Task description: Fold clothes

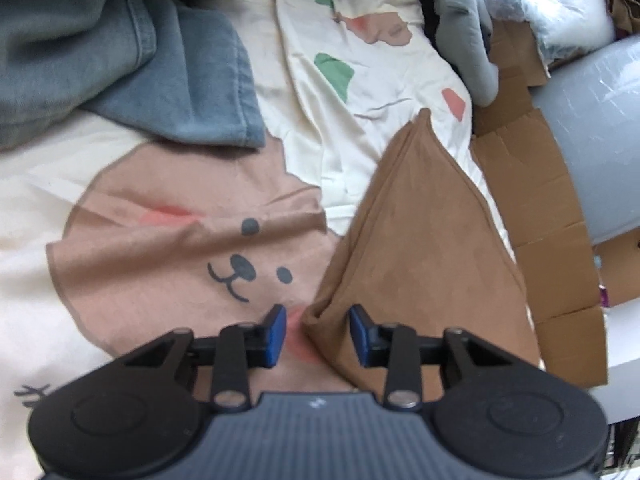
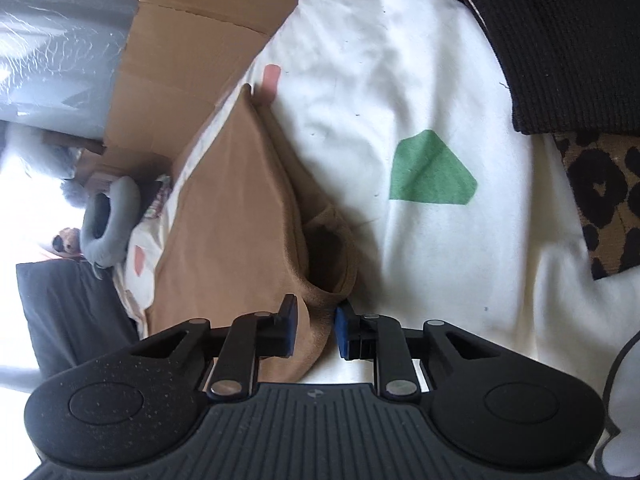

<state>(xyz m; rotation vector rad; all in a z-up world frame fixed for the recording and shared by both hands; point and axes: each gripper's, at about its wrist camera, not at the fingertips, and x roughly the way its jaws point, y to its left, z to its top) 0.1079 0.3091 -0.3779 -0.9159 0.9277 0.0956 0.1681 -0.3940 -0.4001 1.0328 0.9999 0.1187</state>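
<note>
Your left gripper [image 1: 318,334] stands apart around a corner of the brown garment [image 1: 420,240], pads not pressing. Your right gripper [image 2: 314,330] straddles another edge of it; I cannot tell whether those pads bite. The garment lies on the cream bedsheet [image 2: 400,80], cardboard [image 1: 540,200] beside it and blue-grey jeans [image 1: 120,60] well apart. You seem to be taking hold for a fold; next, clench both, then lift evenly.

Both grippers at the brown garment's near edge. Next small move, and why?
Probably close the left gripper onto the brown garment: its corner sits between the open pads, ungripped. The right gripper already has fabric between its pads, though contact is unclear.
</note>
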